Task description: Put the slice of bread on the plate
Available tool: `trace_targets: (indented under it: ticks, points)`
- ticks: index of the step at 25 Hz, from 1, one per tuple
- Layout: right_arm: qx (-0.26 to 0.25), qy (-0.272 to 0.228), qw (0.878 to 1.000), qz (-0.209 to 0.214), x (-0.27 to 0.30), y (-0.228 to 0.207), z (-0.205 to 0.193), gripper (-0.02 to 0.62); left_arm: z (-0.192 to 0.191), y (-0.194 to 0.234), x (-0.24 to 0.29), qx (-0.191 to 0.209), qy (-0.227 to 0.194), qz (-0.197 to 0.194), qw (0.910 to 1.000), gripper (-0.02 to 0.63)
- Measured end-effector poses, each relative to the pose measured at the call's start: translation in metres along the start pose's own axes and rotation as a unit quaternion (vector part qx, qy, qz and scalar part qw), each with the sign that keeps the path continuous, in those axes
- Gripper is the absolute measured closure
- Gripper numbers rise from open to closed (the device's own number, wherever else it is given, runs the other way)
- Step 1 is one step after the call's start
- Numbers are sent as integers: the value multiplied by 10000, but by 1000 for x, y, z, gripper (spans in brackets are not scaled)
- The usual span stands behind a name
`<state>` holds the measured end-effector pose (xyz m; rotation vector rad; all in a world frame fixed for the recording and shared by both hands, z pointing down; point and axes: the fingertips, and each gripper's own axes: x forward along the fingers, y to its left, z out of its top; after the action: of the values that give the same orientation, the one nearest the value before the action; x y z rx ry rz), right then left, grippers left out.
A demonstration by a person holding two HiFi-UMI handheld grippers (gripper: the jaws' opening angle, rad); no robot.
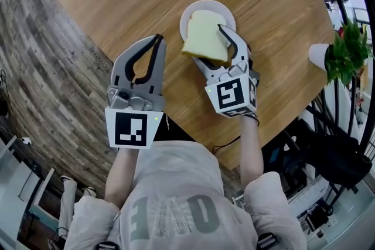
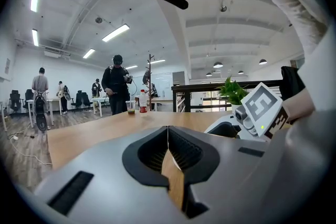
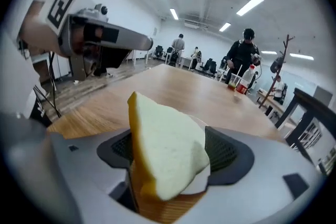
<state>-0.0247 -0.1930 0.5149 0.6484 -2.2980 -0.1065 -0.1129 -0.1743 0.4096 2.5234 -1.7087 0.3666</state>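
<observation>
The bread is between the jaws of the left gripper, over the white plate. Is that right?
Not quite: it is the right gripper, not the left. The bread is between the jaws of the right gripper, over the white plate. The head view shows this. The left gripper is beside it with its jaws together and nothing in them.

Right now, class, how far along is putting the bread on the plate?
Done: the bread is over the plate. In hand: it stands tilted between the right tongs, whose jaws stand apart. Left: the bread must settle flat on the plate and the tongs pull clear. The left tongs are shut, empty.
</observation>
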Motion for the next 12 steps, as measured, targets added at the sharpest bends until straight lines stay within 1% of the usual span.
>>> trace_targets:
  ticks: [4,9,12]
  points:
    - [563,-397,9968,398,-4,3,8,207,-1,5,-1,-23,11,43,10000,597]
    - [1248,-818,9874,522,-9,-6,14,195,-4,8,-1,-69,34,78,9999,597]
    - [1476,-943,9817,751,-11,-3,16,185,-6,8,-1,-108,47,60,9999,597]
